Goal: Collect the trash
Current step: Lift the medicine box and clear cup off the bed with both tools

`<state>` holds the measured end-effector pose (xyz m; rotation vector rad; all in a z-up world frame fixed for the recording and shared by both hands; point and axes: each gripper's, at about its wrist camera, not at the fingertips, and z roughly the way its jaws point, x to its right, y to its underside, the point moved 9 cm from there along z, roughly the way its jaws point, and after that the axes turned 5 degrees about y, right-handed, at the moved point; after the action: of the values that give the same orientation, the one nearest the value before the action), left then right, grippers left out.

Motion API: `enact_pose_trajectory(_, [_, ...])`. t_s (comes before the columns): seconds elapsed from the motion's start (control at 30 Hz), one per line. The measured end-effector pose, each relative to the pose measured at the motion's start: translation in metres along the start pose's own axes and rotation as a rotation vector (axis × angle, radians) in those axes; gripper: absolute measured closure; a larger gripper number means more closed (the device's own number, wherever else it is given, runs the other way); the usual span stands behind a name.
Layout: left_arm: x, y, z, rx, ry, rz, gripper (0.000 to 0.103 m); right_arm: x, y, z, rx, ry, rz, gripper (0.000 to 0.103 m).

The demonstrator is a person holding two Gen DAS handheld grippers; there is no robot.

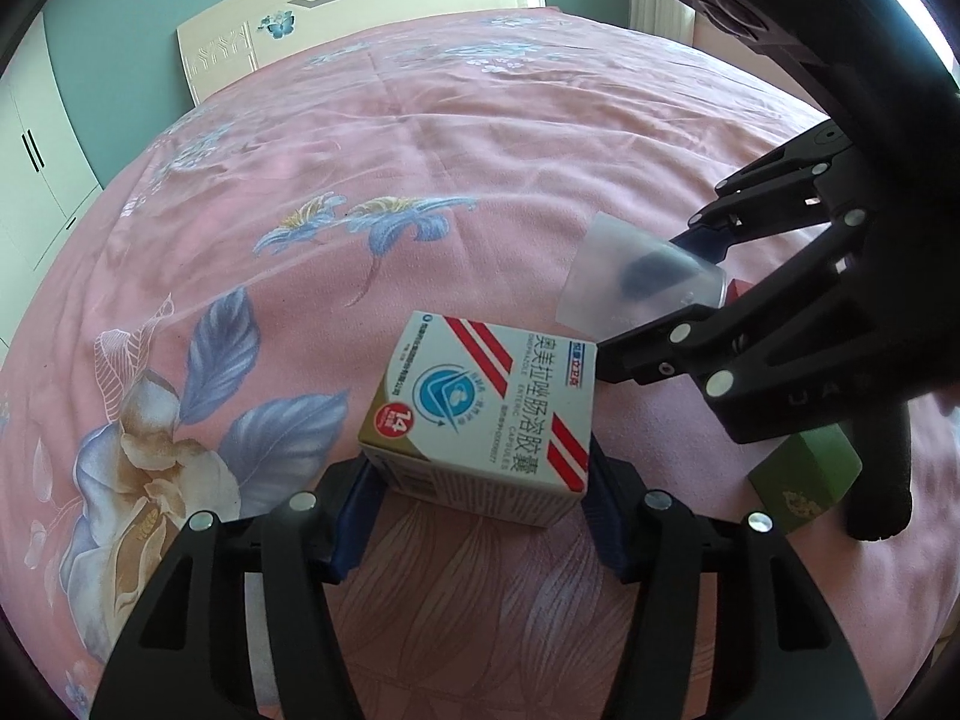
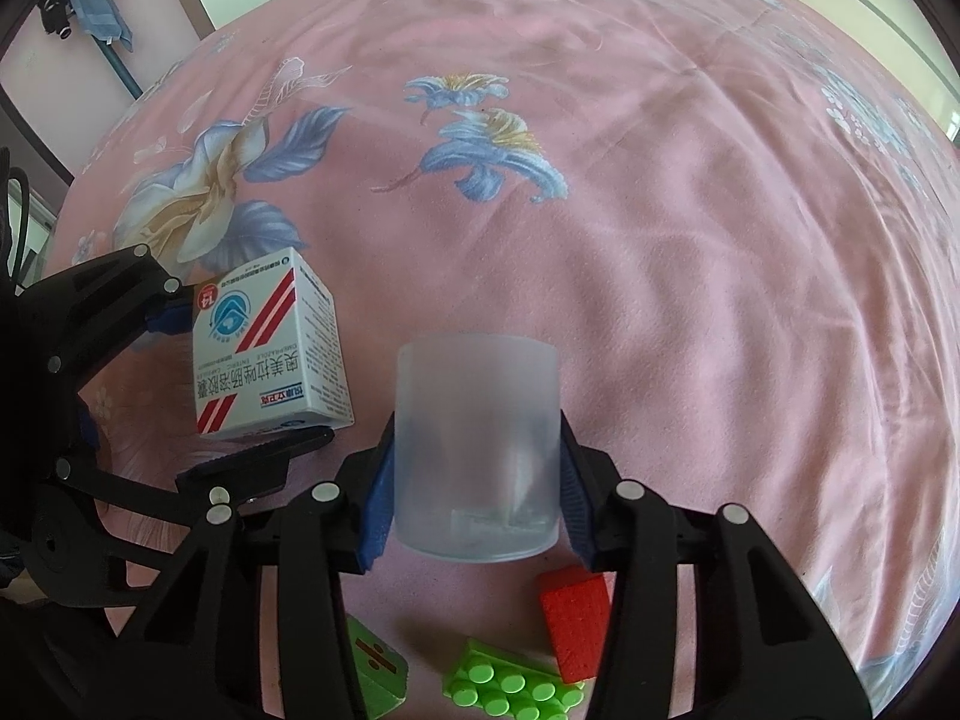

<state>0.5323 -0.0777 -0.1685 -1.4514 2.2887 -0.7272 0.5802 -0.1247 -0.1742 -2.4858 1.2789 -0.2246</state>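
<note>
1. Bed (image 1: 420, 138): a pink floral bedspread carries every item; no bin or bag appears in either view.
2. Left tool (image 1: 474, 480): clenched on the medicine box (image 1: 486, 414); its blue pads press the box's two sides. The box sits between the fingers, tilted, and whether its far edge touches the bedspread cannot be told.
3. Right tool (image 2: 477, 498): clenched on the frosted plastic cup (image 2: 477, 450), which lies along the fingers with its base toward the camera. Seen from the left tool, the cup is ahead and to the right, just beside the box.
4. Remaining items, below the right tool: a red block (image 2: 573, 621), a green studded brick (image 2: 510, 687) and a green tile with a division sign (image 2: 378, 669). A dark green box (image 1: 804, 480) lies right of the left tool.
5. Progress, by judgement: both grasps are made, nothing is deposited. Carrying to a container remains. Whether the blocks count as trash is unclear.
</note>
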Motion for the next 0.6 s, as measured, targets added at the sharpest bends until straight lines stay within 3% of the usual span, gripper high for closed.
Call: enact_pose_trajectory(0.6, [-0.004,0.011,-0.021,0.010,-0.028,-0.016,0.042,0.001,0.018,-0.028,0.046,0.044,0.035,0.055])
